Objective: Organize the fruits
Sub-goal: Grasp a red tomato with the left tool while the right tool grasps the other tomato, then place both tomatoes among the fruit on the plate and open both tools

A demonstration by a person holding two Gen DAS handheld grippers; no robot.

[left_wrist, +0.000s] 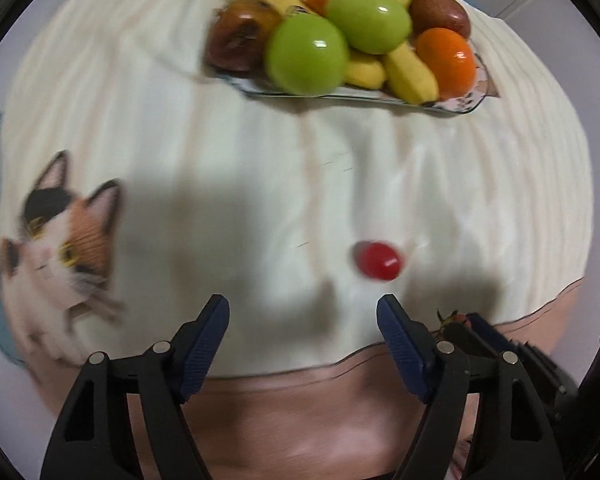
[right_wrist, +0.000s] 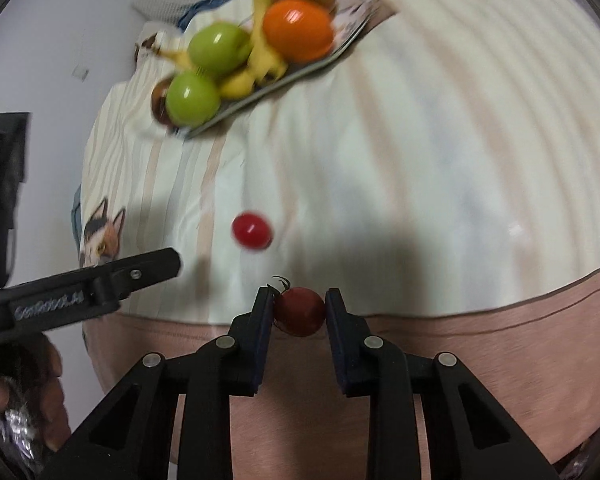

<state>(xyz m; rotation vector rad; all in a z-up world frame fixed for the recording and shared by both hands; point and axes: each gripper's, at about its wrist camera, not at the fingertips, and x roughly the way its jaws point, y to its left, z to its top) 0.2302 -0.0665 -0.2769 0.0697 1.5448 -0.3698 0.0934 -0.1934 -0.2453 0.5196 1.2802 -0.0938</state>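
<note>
A glass plate at the far side of the table holds green apples, oranges, bananas and brown fruits; the plate also shows in the right wrist view. A loose red cherry tomato lies on the cloth ahead of my left gripper, which is open and empty. The loose tomato also shows in the right wrist view. My right gripper is shut on a darker red cherry tomato with a green stem, held near the table's front edge.
A cream striped tablecloth with a pink border covers the table; a cat picture is printed at the left. The left gripper's finger shows at the left of the right wrist view.
</note>
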